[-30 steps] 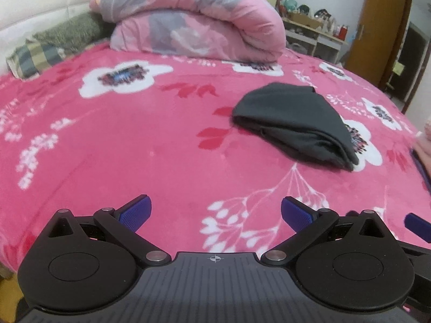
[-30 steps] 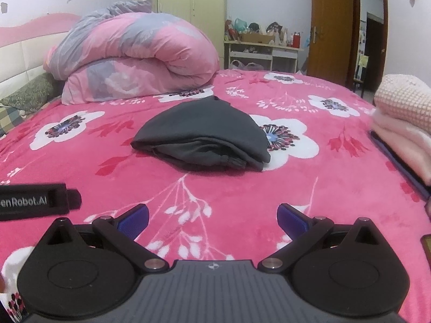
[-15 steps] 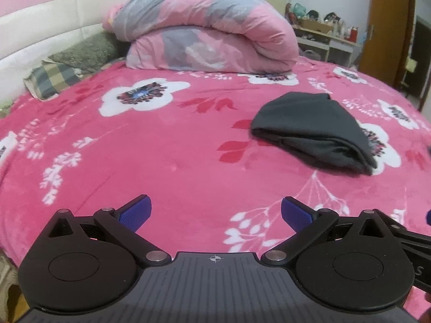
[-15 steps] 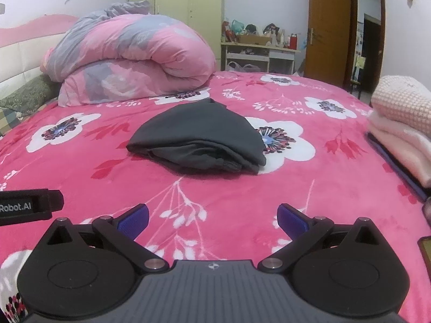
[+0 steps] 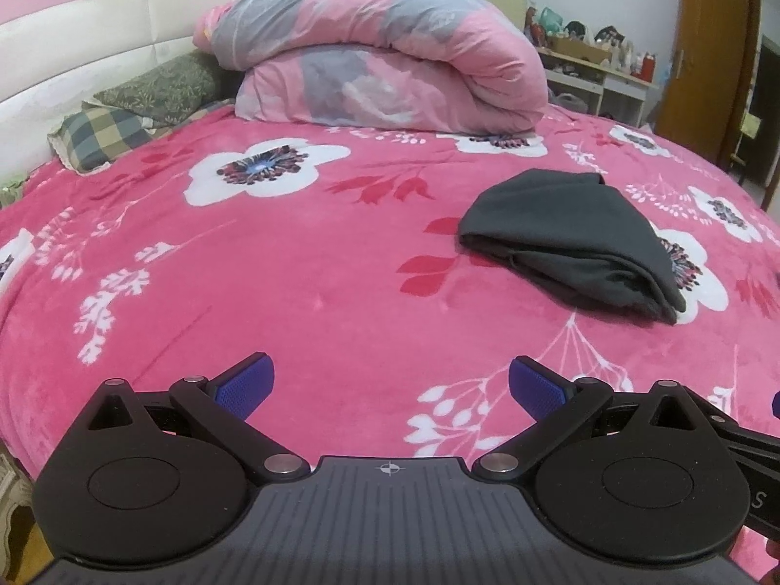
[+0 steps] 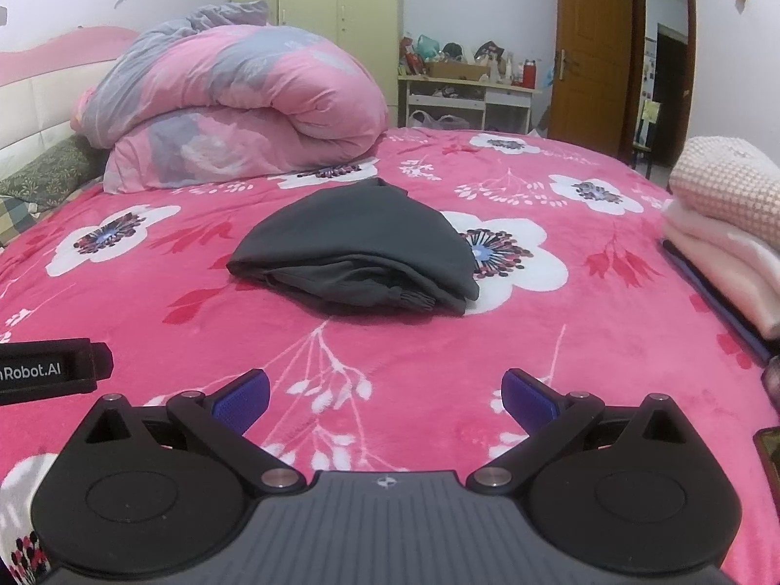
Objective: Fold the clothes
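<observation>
Folded dark garment on the pink floral bed.
Left tool and right tool both spread, holding nothing, apart from it.

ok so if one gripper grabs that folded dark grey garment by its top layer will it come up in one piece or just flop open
Probably flops open: the dark grey garment is soft layered cloth, its loose edges showing in front. It looks light, thin fabric lying low. Pushed, it would likely bunch on the fuzzy pink blanket rather than slide.
</observation>
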Motion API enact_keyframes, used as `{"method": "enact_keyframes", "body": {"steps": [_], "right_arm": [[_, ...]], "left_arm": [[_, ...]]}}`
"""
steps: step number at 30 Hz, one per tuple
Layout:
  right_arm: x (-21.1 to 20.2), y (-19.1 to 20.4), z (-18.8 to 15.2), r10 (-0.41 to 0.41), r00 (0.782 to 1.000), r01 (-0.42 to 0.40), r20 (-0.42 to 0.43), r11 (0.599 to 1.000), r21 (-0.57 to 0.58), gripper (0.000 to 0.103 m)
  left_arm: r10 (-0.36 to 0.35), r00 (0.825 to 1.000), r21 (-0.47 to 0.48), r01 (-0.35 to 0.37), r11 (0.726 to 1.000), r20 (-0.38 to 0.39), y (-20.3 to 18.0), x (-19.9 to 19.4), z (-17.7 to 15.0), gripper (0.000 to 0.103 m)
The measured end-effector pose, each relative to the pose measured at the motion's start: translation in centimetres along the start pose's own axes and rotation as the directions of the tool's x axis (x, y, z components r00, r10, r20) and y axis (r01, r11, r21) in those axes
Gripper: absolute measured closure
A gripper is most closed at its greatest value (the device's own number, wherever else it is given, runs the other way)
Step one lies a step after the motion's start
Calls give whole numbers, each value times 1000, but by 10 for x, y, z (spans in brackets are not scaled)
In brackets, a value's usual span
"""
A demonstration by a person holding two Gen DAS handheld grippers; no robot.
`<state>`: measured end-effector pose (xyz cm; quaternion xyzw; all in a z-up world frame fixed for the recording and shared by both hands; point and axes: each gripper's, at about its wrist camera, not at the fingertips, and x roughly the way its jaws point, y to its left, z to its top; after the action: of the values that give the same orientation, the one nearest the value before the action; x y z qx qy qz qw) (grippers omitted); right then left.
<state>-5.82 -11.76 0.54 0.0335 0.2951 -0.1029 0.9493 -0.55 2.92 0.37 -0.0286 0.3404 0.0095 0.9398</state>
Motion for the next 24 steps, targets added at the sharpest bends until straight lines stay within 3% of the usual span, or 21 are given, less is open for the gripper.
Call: {"method": "enact_keyframes", "body": {"steps": [24], "right_arm": [[2, 3, -2, -11, 1000, 11, -7, 1000, 2, 0]], "left_arm": [[-27, 1000, -19, 27, 999, -10, -1, 2, -2, 0]]}}
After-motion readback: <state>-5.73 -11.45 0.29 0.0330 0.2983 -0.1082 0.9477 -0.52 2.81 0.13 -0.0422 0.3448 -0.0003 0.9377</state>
